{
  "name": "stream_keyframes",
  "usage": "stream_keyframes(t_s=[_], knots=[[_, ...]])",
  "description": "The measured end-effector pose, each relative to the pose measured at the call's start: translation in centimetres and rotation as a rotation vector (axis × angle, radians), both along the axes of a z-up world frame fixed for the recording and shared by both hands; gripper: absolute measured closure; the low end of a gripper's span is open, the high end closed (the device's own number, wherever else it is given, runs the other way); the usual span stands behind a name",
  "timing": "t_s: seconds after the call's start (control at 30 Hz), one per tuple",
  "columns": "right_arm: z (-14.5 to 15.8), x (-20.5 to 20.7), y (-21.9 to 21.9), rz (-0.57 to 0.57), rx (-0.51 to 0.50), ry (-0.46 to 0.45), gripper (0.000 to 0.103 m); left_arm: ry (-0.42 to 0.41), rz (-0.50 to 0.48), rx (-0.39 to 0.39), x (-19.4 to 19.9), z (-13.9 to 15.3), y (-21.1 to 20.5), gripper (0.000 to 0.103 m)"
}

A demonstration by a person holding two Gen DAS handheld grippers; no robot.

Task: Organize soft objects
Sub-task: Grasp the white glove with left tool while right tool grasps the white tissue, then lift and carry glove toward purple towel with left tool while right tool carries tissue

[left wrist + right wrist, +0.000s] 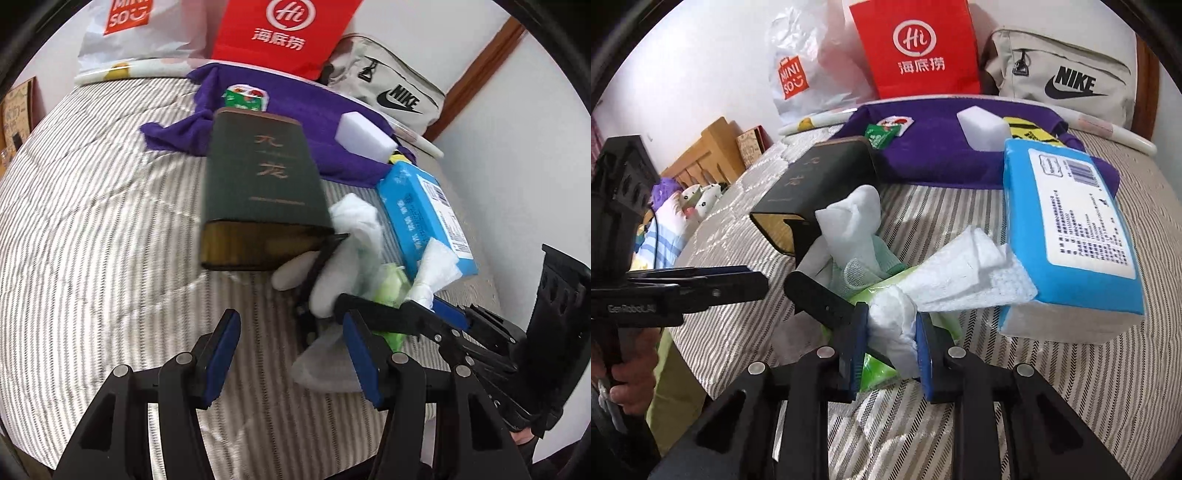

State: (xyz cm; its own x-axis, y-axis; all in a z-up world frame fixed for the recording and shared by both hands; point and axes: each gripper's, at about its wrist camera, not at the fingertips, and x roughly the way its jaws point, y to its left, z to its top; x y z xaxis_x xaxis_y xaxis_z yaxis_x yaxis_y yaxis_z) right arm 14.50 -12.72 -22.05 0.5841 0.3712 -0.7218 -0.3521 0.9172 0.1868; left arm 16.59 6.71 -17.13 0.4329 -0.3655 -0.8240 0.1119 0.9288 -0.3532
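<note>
Nearest me on the striped bed (pixel 1071 387), my right hand-held gripper (pixel 891 341) pinches a crumpled white tissue (pixel 892 325) over a green wipes pack (pixel 875 365). Left of the tissue, my left hand-held gripper (pixel 291 354) hangs half open, holding nothing. Beyond the tissue lie a blue tissue pack (pixel 1071 229), a dark box (pixel 816 177), then a purple cloth (pixel 938 155).
</note>
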Motion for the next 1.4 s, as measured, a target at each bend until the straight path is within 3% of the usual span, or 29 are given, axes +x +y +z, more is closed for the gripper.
stream_keyframes(t_s=[0.33, 0.5, 0.63, 0.7, 0.87, 1.27, 1.4], knots=[[1.8, -3.2, -3.0, 0.021, 0.006, -0.072, 0.079, -0.084, 0.017, 0.031, 1.5, 0.5, -2.1, 0.05], [0.9, -4.1, -4.7, 0.011, -0.022, -0.072, 0.079, -0.105, 0.035, 0.013, 2.4, -0.2, -2.0, 0.067], [-0.3, -5.1, -6.3, 0.011, -0.043, -0.059, 0.079, -0.111, 0.035, -0.026, 2.5, -0.9, -2.0, 0.07], [-0.8, -5.4, -7.1, 0.005, -0.044, -0.04, 0.079, -0.121, 0.028, -0.035, 2.3, -1.2, -2.1, 0.083], [-2.0, -5.6, -8.1, -0.021, -0.04, -0.001, 0.079, -0.121, 0.043, -0.034, 1.9, -1.0, -1.9, 0.091], [-2.5, -5.7, -7.5, -0.005, -0.04, 0.009, 0.079, -0.092, 0.094, -0.127, -0.5, 0.1, 1.6, 0.093], [-2.6, -5.8, -7.5, -0.011, -0.041, 0.018, 0.079, -0.081, 0.117, -0.125, -1.0, 0.3, 2.7, 0.093]])
